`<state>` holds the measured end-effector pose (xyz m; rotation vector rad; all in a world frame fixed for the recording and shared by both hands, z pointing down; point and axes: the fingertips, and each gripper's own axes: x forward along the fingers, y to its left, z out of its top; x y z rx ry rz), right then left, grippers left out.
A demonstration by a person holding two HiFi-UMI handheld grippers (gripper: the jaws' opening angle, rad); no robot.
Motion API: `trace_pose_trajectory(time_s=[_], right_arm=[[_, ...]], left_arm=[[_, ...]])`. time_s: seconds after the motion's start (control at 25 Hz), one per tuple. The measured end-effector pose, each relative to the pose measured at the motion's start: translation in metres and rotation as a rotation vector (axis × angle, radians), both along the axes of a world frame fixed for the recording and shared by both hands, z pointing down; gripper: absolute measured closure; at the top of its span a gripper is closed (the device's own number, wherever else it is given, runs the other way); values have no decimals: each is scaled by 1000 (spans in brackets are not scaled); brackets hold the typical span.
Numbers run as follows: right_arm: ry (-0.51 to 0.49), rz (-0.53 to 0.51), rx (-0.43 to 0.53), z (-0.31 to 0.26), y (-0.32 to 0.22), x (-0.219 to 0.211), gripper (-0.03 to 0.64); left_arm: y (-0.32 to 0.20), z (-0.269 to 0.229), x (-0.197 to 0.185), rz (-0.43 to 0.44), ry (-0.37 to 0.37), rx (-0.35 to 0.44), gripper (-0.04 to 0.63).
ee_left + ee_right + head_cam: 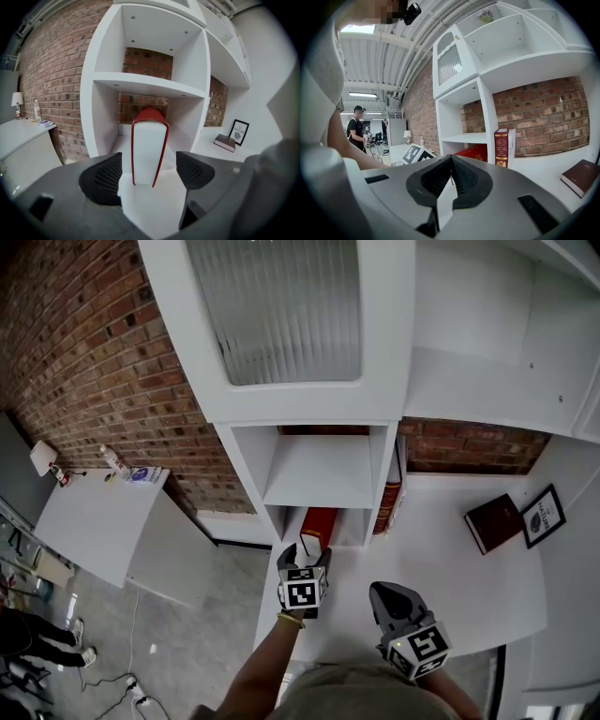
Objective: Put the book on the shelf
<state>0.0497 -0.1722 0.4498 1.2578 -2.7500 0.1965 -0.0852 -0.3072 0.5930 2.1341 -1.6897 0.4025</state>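
A red-covered book (pixel 149 150) stands upright, page edges toward me, at the mouth of the lower cubby of the white shelf unit (pixel 145 83). My left gripper (pixel 149 174) is open, its jaws on either side of the book with a gap on both sides. From the head view the book (pixel 317 526) sits just beyond the left gripper (pixel 305 557). My right gripper (pixel 389 598) hovers over the white counter (pixel 441 577), shut with nothing in it. In the right gripper view its pads meet (pixel 451 176) and the red book (pixel 474 152) shows behind them.
A dark red book (pixel 389 493) stands against the shelf's right wall. A brown book (pixel 494 521) lies flat beside a framed picture (pixel 544 515). A white side table (pixel 94 517) with a lamp and bottle stands left, against the brick wall. A person (pixel 357 129) stands far off.
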Motion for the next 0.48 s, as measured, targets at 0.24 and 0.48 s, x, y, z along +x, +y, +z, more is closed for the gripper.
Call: trace_pose_trajectory(time_s=[0.24, 0.48], right_arm=[[-9, -30, 0, 2, 12, -7, 611], [-12, -50, -1, 3, 24, -6, 611]], left_arm=[[23, -12, 4, 26, 24, 10, 236], [46, -35, 6, -8, 52, 69, 331]])
